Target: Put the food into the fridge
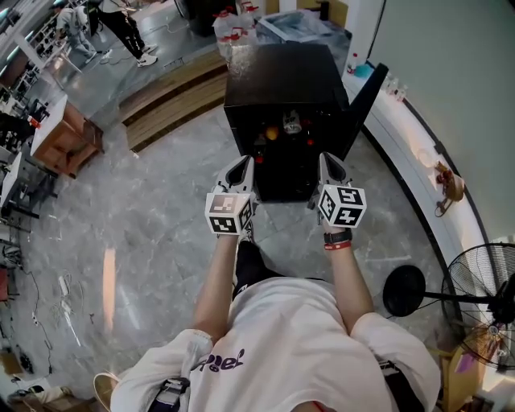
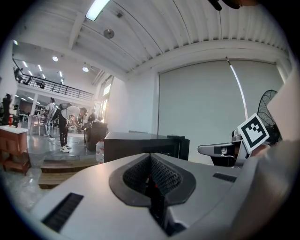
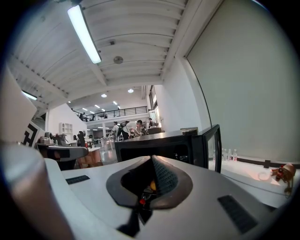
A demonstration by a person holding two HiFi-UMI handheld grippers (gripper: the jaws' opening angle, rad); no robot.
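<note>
White T-shirt (image 1: 298, 346) nearest to me, with both forearms stretched forward over the grey stone floor (image 1: 145, 233). The left claw (image 1: 241, 164) has its jaws pressed together, with nothing between the pads. The right claw (image 1: 328, 159) is just beside it on the right and level with it. It is closed tight and empty too, and there's a red-and-black band (image 1: 338, 241) on that wrist.

Both claws point almost level at the black fridge (image 1: 282, 76), which stands on the floor straight ahead, just past the tips. Its door (image 1: 364, 100) is swung open to the right. The food is inside. I can see a round orange piece (image 1: 272, 133) towards the left and a silvery tin or jar (image 1: 292, 123) just right of it. There are small red pieces (image 1: 310, 142) nearby — too small for me to name.

Off to the right stands a floor fan (image 1: 483, 298) on a round black base. Past it a white ledge (image 1: 410, 137) curves along the wall, with a small brown figure (image 1: 447, 185) on it.

Beyond the fridge there are clear water bottles (image 1: 233, 32). Far left is a low wooden platform (image 1: 173, 100), and people (image 1: 121, 24) are standing farther back.
</note>
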